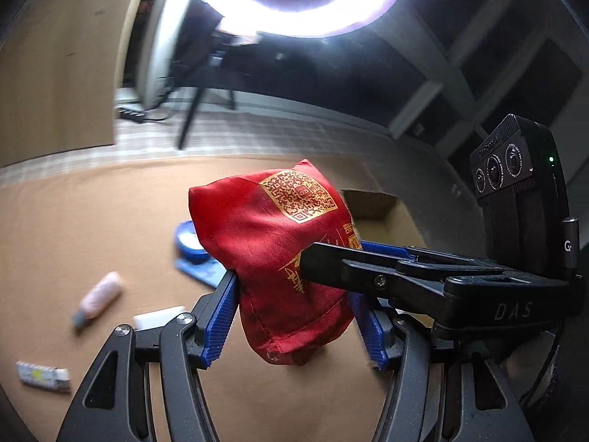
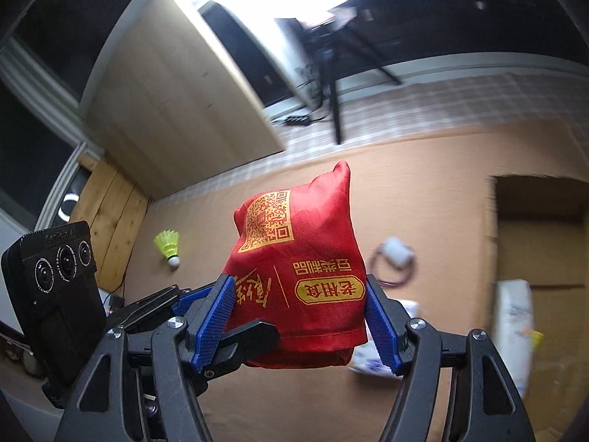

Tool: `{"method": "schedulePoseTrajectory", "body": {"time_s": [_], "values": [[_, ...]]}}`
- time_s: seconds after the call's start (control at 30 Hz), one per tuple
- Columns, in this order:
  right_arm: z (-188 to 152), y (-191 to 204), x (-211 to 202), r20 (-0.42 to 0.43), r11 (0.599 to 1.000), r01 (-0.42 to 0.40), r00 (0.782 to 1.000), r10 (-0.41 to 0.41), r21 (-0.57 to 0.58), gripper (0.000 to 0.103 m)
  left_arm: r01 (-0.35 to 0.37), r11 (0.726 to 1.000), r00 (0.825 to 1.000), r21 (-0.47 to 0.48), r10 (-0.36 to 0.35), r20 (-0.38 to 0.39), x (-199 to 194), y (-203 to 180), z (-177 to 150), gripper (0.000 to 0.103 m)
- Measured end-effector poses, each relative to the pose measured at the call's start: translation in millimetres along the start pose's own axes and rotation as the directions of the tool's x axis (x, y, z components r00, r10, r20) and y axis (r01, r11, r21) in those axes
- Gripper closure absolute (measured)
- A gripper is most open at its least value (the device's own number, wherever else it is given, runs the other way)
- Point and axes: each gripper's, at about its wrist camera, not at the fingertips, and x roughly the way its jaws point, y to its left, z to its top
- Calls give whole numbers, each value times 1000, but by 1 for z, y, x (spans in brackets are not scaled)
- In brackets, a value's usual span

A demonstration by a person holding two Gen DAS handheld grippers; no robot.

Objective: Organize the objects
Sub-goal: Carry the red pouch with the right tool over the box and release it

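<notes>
A stuffed red cloth bag (image 1: 272, 243) with a gold QR code and gold lettering hangs in the air above the tan tabletop (image 1: 73, 221). My left gripper (image 1: 294, 294) is shut on its lower part, blue pads pressing both sides. My right gripper (image 1: 337, 254) reaches in from the right and clamps the same bag. In the right wrist view the red bag (image 2: 294, 258) sits between the pads of my right gripper (image 2: 298, 283), and my left gripper (image 2: 235, 335) comes in from the lower left, closed on the bag's bottom edge.
On the table lie a pink tube (image 1: 99, 298), a blue round tin (image 1: 189, 241), a white box (image 1: 158, 316), a blister strip (image 1: 42, 375) and a yellow shuttlecock (image 2: 169, 245). An open cardboard box (image 2: 537, 228) stands at the right, with a white packet (image 2: 513, 316) beside it.
</notes>
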Motion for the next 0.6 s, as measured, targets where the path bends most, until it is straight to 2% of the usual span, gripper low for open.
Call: {"method": "schedulePoseTrajectory", "body": {"time_s": [0.3, 0.6], "values": [[-19, -74, -53, 55, 994, 64, 996, -69, 91, 38, 87, 993, 994, 79, -81, -70, 58, -73, 3, 41], [-35, -131, -92, 89, 976, 125, 986, -142, 176, 38, 143, 980, 983, 135, -125, -134, 108, -136, 2, 43]]}}
